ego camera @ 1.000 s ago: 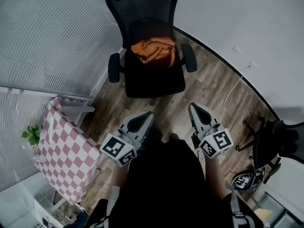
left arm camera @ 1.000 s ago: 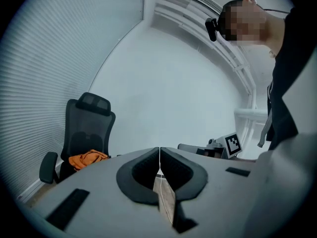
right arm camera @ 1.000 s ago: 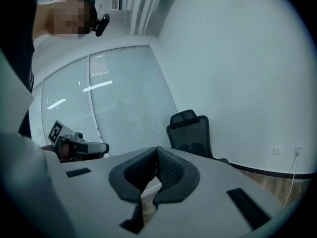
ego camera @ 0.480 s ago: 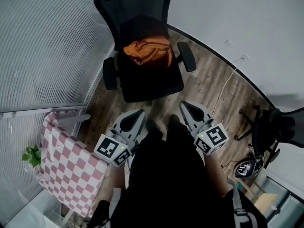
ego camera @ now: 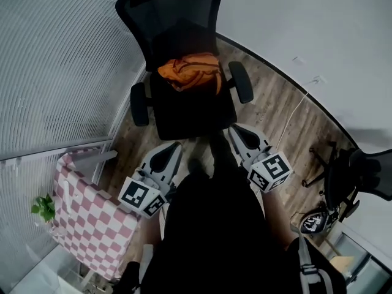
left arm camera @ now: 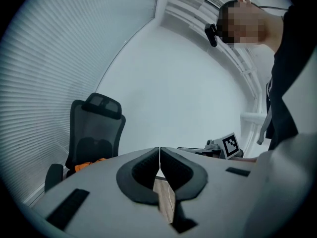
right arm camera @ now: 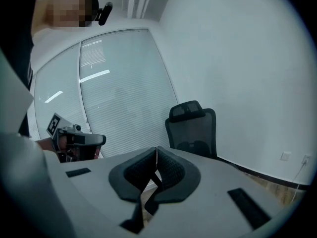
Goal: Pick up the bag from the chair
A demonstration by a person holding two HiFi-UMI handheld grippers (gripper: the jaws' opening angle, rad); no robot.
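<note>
An orange bag (ego camera: 191, 72) lies crumpled at the back of the seat of a black mesh office chair (ego camera: 191, 106). In the left gripper view a sliver of the orange bag (left arm camera: 89, 162) shows beside the chair (left arm camera: 94, 133). My left gripper (ego camera: 170, 155) is held low in front of the chair's front edge, jaws shut with nothing between them. My right gripper (ego camera: 240, 133) is at the seat's front right corner, jaws also shut and empty. In the right gripper view only the chair back (right arm camera: 193, 130) shows above the jaws.
A pink-and-white checked table (ego camera: 92, 210) with a small plant (ego camera: 44, 207) stands at my left. Window blinds (ego camera: 55, 60) run along the left. A second black chair (ego camera: 358, 176) and a white cable (ego camera: 294, 118) are on the wooden floor at right.
I have stepped closer to the chair. Both grippers now sit nearer its seat front, still shut.
</note>
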